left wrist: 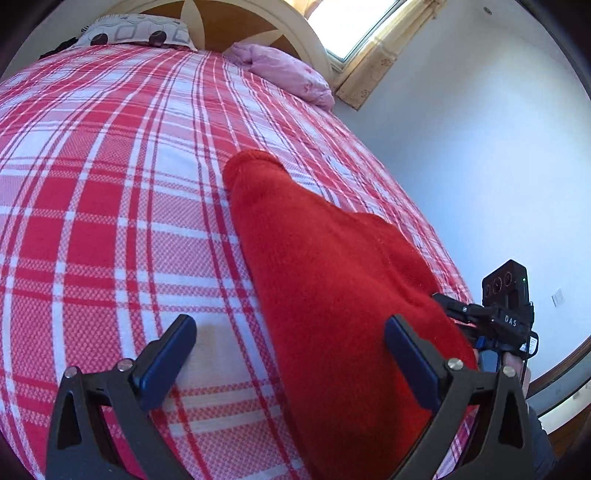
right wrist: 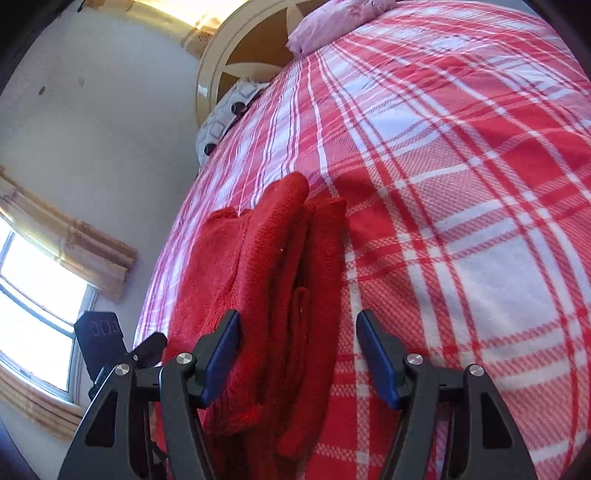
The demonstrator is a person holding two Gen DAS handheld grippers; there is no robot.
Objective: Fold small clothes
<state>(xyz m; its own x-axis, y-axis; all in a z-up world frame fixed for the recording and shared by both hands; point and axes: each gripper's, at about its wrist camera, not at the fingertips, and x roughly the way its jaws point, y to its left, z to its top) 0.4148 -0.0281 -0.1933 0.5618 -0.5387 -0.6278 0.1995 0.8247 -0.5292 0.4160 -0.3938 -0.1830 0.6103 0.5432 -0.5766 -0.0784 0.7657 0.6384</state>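
Observation:
A red knitted garment [left wrist: 325,266] lies lengthwise on the red-and-white plaid bed cover [left wrist: 110,221], near the bed's right edge. My left gripper [left wrist: 291,350] is open low over the cover, with the garment's near end by its right finger [left wrist: 410,362]. Beyond that finger the right gripper's body [left wrist: 491,321] shows at the garment's side. In the right wrist view the garment [right wrist: 280,258] is folded into long layers. My right gripper [right wrist: 301,354] is open above its near end, the left finger [right wrist: 221,354] over the cloth and the right finger [right wrist: 378,362] over the cover [right wrist: 461,221].
A pink bundle of cloth [left wrist: 288,70] and a patterned pillow [left wrist: 136,31] lie by the rounded headboard [left wrist: 236,22]. A window [left wrist: 354,22] and a white wall [left wrist: 480,147] stand past the bed's right edge. The left gripper's body [right wrist: 107,343] shows beside the bed.

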